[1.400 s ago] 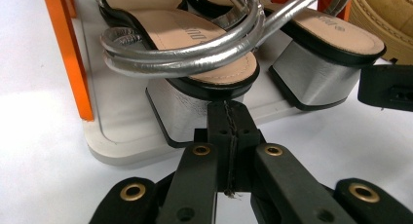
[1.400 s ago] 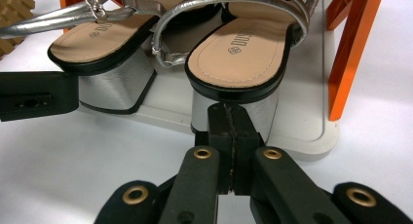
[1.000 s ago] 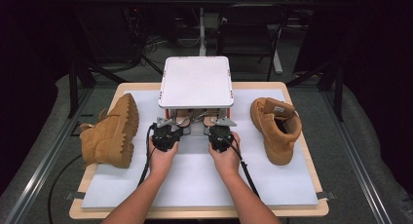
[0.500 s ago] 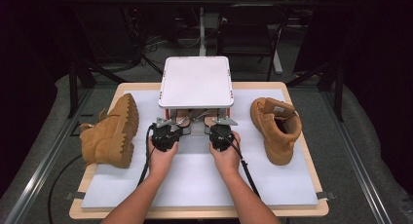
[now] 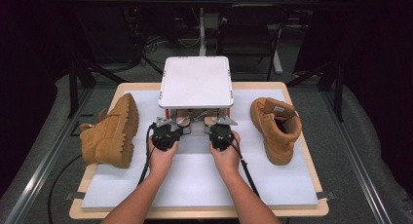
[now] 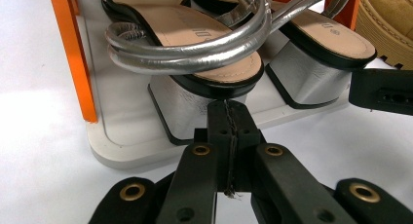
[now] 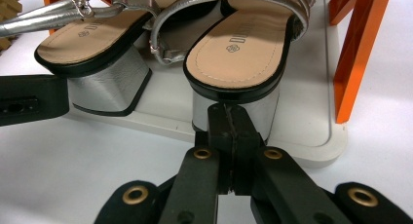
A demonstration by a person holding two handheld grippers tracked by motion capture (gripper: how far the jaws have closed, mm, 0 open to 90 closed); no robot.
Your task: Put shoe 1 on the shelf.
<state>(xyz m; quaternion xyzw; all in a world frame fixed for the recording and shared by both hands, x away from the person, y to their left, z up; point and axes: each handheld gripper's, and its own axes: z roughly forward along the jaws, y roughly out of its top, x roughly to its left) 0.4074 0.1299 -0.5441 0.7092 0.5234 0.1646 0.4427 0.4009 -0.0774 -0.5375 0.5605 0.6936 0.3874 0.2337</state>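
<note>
— Where are the grippers, from where you stand?

— Side by side at the front of the little shelf. The left gripper (image 6: 229, 121) has its black jaws pressed flat together with nothing between them, the tips just at the heel of the left sandal (image 6: 195, 53). The right gripper (image 7: 229, 124) is the same: jaws closed tight and empty, tips right up against the heel of the right sandal (image 7: 238, 48). Whether either one actually touches, I cannot tell.

— What do the sandals look like?

— A pair, heels toward the person. Tan insoles with a small printed mark, a black rim round each footbed, chunky block heels in a brushed silver finish, and rounded silver straps; one strap carries a small buckle. They stand on the bottom tray of the white shelf (image 5: 196, 80), under its flat top, between orange posts (image 6: 73, 53).

— And around it?

— The shelf sits at the back middle of a white mat (image 5: 195, 180) on the wooden table (image 5: 319, 209). A tan boot (image 5: 109, 134) lies on its side to the left, lugged sole facing the shelf. A second tan boot (image 5: 275, 126) stands upright to the right. Both are well apart from the hands
</note>
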